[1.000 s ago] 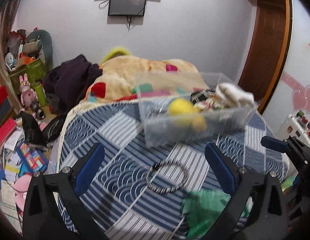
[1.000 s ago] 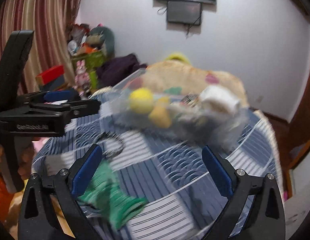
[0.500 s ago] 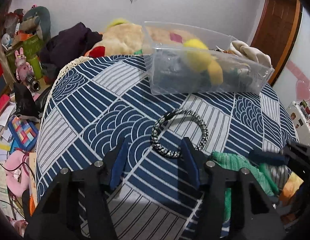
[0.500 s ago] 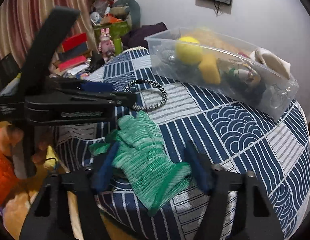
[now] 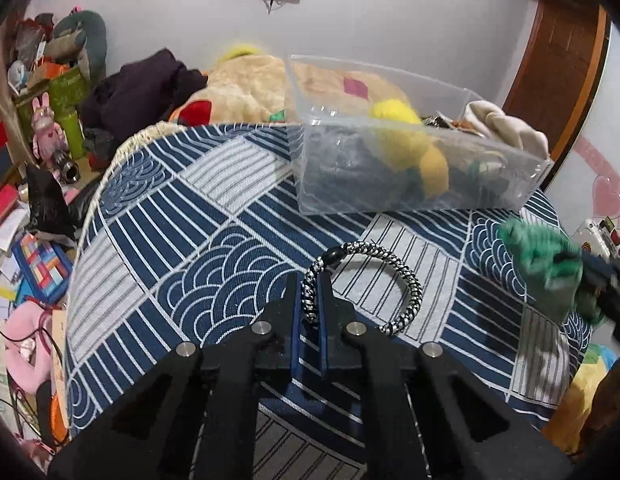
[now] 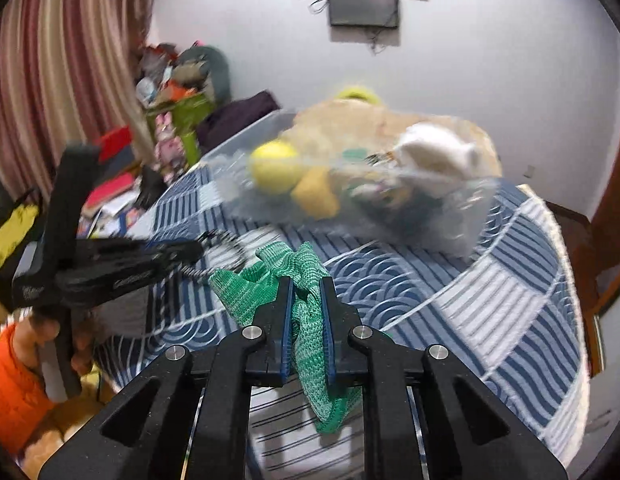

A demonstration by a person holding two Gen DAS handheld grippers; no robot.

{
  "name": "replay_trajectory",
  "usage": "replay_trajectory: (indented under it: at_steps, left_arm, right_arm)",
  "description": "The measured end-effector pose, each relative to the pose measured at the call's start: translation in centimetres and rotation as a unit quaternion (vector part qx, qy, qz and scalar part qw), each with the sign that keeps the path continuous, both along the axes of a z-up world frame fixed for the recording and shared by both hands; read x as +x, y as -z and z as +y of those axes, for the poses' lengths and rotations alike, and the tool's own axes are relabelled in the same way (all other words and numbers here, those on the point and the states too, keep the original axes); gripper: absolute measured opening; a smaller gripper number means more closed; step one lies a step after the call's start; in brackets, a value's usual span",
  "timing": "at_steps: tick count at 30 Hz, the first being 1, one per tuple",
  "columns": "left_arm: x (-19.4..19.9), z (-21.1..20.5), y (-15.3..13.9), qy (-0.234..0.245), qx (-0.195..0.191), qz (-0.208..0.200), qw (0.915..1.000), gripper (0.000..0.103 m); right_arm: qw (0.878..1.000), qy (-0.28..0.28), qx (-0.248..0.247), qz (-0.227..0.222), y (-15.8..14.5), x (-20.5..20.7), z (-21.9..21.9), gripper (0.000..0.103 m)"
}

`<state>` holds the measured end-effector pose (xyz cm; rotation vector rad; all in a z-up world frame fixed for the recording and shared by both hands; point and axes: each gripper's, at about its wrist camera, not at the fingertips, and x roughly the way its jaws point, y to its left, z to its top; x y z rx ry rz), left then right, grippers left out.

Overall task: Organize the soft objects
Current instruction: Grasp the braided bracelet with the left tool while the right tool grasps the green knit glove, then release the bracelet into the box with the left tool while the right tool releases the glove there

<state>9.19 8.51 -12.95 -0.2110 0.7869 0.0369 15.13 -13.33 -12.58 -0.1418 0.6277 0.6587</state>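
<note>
My left gripper (image 5: 309,280) is shut on the near left side of a black-and-white braided ring (image 5: 406,280) that lies on the blue patterned tablecloth (image 5: 169,248). My right gripper (image 6: 305,282) is shut on a green knitted glove (image 6: 265,284) and holds it above the cloth; the glove also shows at the right edge of the left wrist view (image 5: 546,268). A clear plastic bin (image 5: 410,184) stands at the far side, holding a yellow plush (image 5: 406,132), a cream cloth (image 5: 506,128) and other soft items.
A beige plush pile (image 5: 249,92) and dark clothes (image 5: 141,88) lie behind the table. Clutter, books and a pink bunny figure (image 5: 45,128) fill the floor at left. A wooden door (image 5: 558,64) is at the right.
Both grippers have closed: the left on the braided ring, the right on the green glove. The right one has lifted the glove off the cloth.
</note>
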Motion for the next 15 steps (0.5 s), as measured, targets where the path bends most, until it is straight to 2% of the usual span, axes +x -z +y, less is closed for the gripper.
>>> replay_trajectory:
  at_steps: [6, 12, 15]
  left_arm:
    - [-0.5, -0.9, -2.8, 0.017, 0.014, -0.036, 0.9991, 0.006]
    - [-0.5, -1.7, -6.8, 0.028, 0.022, -0.085, 0.9957, 0.006]
    - [-0.3, -2.0, -8.3, 0.021, 0.027, -0.109, 0.9935, 0.006]
  right_arm:
    - [0.999, 0.021, 0.026, -0.023, -2.3, 0.6, -1.3, 0.011]
    - [0.998, 0.030, 0.045, -0.045, -4.1, 1.3, -1.4, 0.011]
    - [0.997, 0.034, 0.049, -0.056, -4.8, 1.8, -1.2, 0.011]
